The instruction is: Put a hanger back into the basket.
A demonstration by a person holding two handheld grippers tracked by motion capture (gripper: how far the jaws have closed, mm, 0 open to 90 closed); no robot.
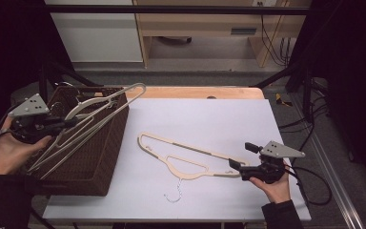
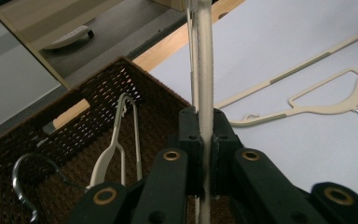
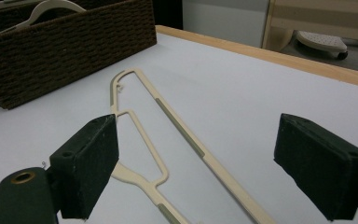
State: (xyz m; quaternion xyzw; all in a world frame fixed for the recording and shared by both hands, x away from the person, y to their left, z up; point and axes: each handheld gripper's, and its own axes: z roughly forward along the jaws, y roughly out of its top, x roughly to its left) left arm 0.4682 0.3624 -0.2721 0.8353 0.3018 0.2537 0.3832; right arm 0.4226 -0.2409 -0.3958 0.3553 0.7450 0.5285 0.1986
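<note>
My left gripper (image 1: 70,123) is shut on the bar of a cream hanger (image 1: 137,87) and holds it slanted over the brown wicker basket (image 1: 106,157). In the left gripper view the jaws pinch that bar (image 2: 205,70) upright between them. Another cream hanger (image 2: 116,140) with a metal hook (image 2: 21,182) lies inside the basket (image 2: 74,116). A third cream hanger (image 1: 190,147) lies flat on the white table top (image 1: 209,109), its wire hook toward the front. My right gripper (image 1: 242,156) stands open at that hanger's right end; its pads (image 3: 88,163) straddle the hanger (image 3: 182,135) without touching it.
The basket (image 3: 65,51) stands at the table's left edge. A wooden strip (image 1: 195,92) borders the far side of the table. Black frame posts rise at both back corners, and cables (image 1: 314,181) trail off the right side.
</note>
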